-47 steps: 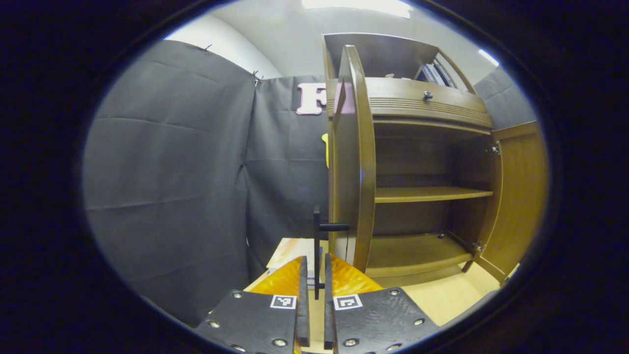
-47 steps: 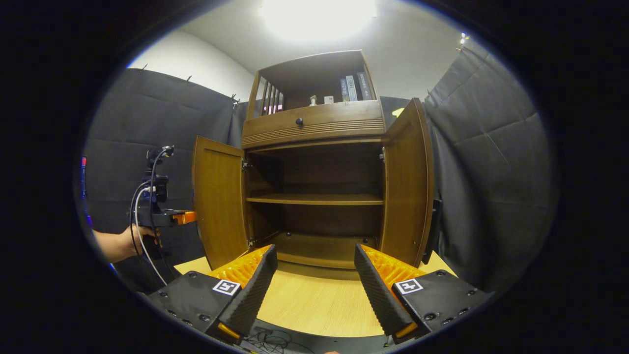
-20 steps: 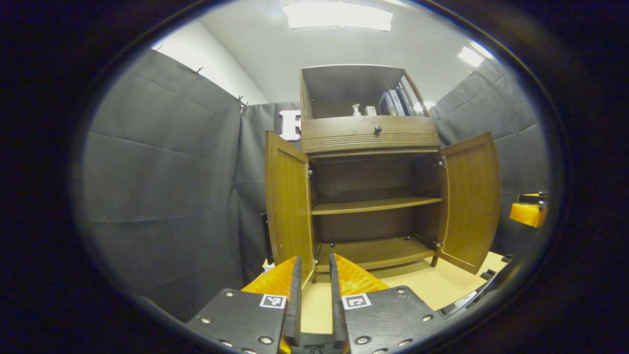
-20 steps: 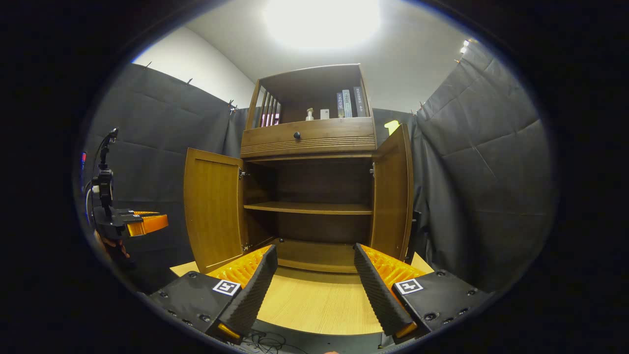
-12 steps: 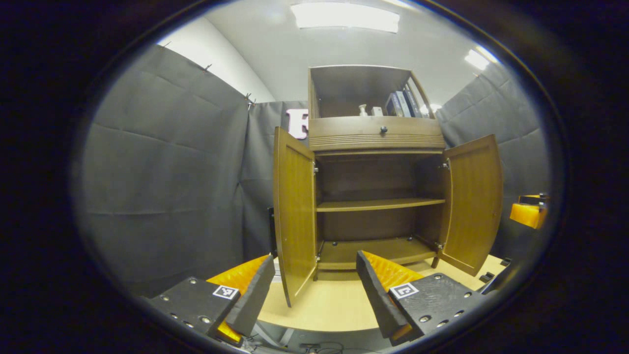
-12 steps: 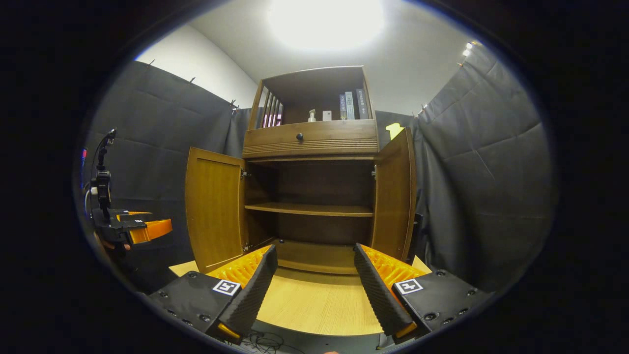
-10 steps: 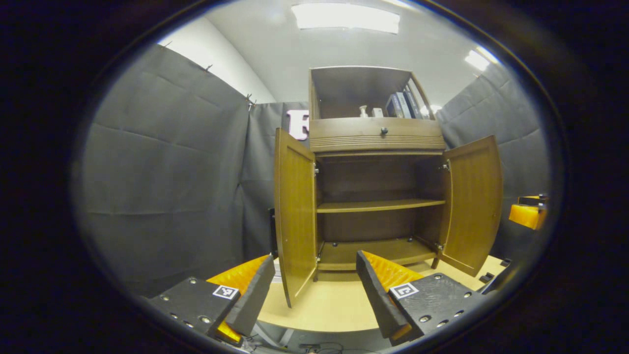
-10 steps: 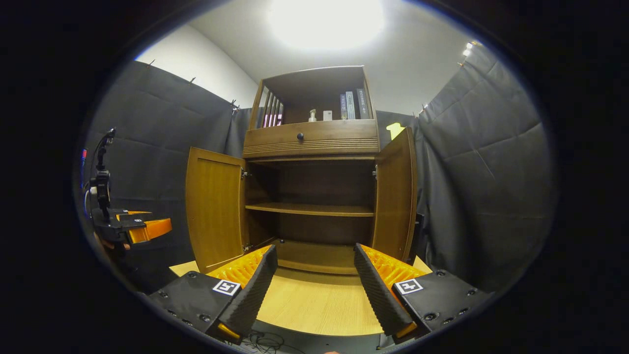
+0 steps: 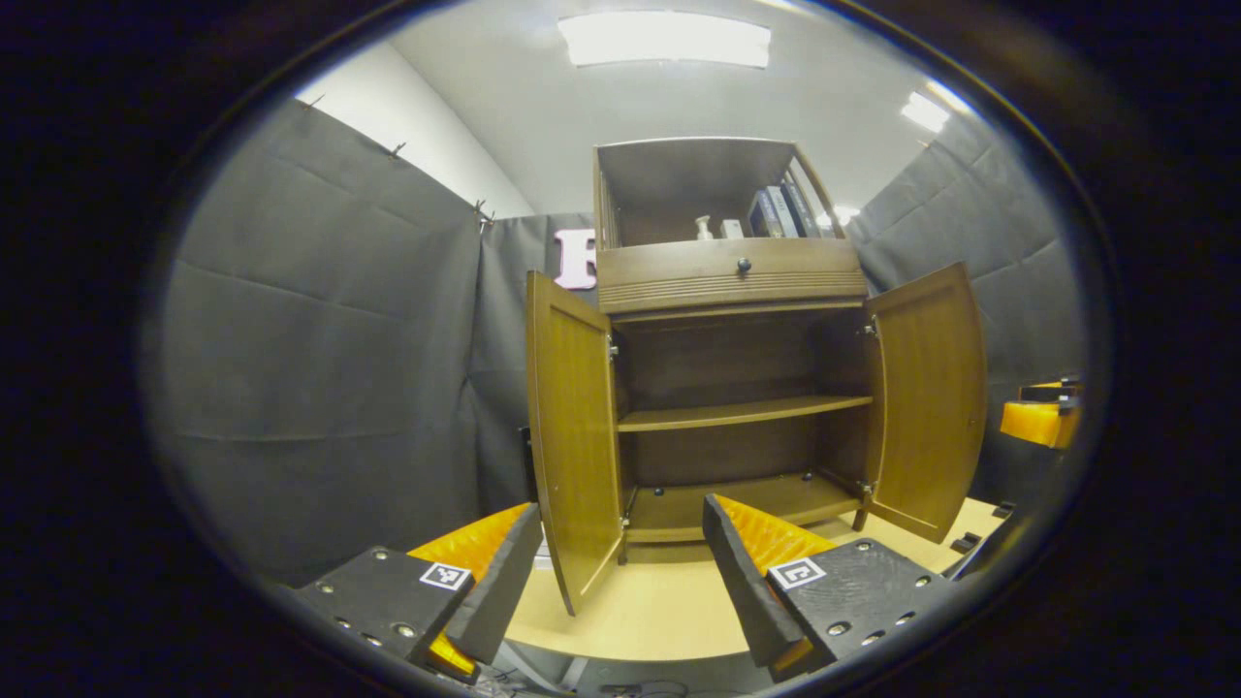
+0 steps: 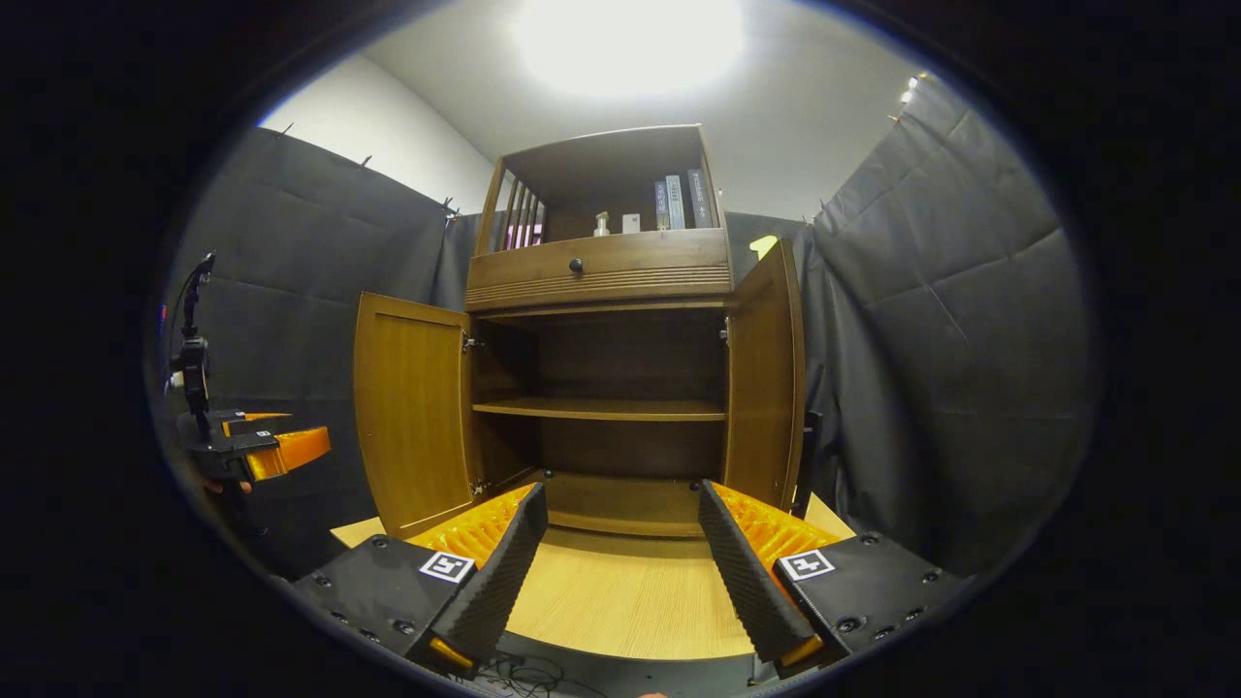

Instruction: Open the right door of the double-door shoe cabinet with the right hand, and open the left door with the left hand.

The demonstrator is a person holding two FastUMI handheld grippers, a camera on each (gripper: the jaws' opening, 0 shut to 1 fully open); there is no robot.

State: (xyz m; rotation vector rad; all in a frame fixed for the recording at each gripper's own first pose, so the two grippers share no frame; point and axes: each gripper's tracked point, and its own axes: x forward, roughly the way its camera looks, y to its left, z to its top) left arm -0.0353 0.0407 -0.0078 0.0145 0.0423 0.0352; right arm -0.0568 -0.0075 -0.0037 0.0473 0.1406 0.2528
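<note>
Left gripper (image 9: 620, 572) released left door (image 9: 570, 436), backed off | both grippers' fingers wide | right gripper (image 10: 620, 572)

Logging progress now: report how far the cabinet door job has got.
Done: the left door and right door both stand swung open, baring the empty shelf. In hand: nothing; the left gripper and right gripper are open, back from the cabinet. Left: nothing visible.

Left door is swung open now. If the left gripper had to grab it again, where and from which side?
Take the left door by its free vertical edge, the one nearest the camera, coming straight ahead with the open left gripper straddling it. The panel stands almost edge-on to the gripper, thin enough to fit between the fingers.
</note>
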